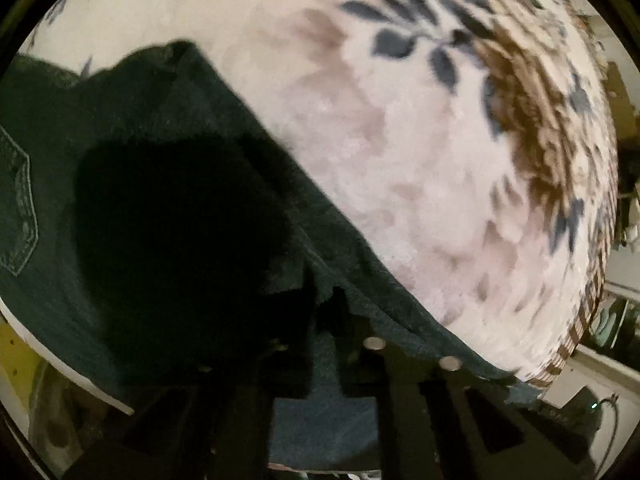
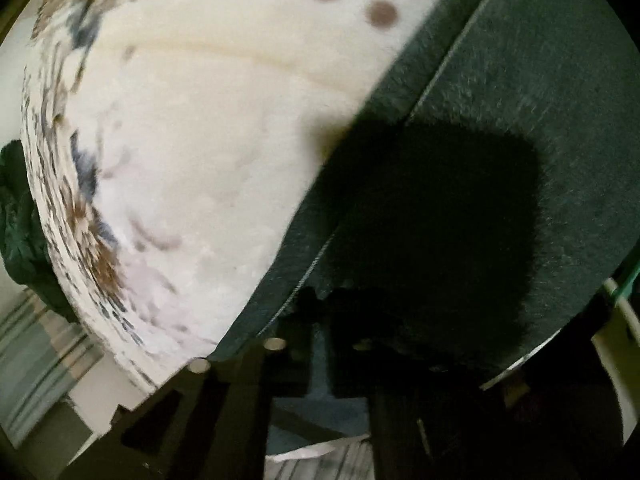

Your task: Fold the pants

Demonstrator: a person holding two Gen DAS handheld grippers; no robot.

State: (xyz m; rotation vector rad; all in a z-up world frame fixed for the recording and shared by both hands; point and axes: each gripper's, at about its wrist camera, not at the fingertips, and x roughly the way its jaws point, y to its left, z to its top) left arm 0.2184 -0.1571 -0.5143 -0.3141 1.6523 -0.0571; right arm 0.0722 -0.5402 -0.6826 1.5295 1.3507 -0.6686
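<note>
Both the left tongs [image 1: 324, 320] and right tongs [image 2: 320, 316] pinched the hem edge of dark green pants [image 1: 168, 152], a soft, heavy denim likely to sag over the floral surface [image 1: 400, 140].

Your left hand-held gripper [image 1: 324, 344] has its fingertips buried under the pants [image 1: 168, 184], so you cannot tell its jaw gap. The right hand-held gripper [image 2: 320, 344] is hidden the same way. Both views cut the pants off at the edges, and the patterned surface [image 1: 400, 140] is smeared with blur.
</note>
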